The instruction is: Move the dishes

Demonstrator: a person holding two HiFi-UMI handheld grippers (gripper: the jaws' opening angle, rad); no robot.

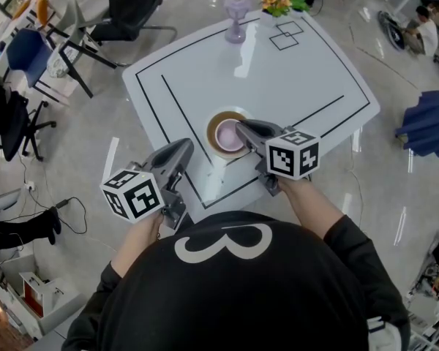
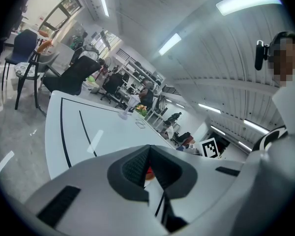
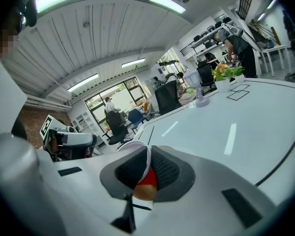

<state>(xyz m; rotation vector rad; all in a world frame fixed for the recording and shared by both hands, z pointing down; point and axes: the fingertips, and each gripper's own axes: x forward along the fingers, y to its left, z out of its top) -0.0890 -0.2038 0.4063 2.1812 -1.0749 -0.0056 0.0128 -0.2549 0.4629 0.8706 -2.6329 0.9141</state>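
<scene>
a white table (image 1: 293,79) w/ black lines is seen across the ctr of the frame. a pink bowl (image 1: 225,134) is set in a tan plate (image 1: 214,123) near the table's lower edge, ctr frame. the right gripper (image 1: 241,127) is held w/ its tip at the bowl's right rim, its marker cube shown lower right of the bowl. the left gripper (image 1: 186,148) is held lower left of the plate, apart from it, over the table's edge. a purple vase (image 1: 236,19) & flowers (image 1: 278,4) are placed at the table's far end, top ctr. black chairs (image 1: 124,9) are seen upper left, a blue block (image 1: 428,123) at the right edge.
</scene>
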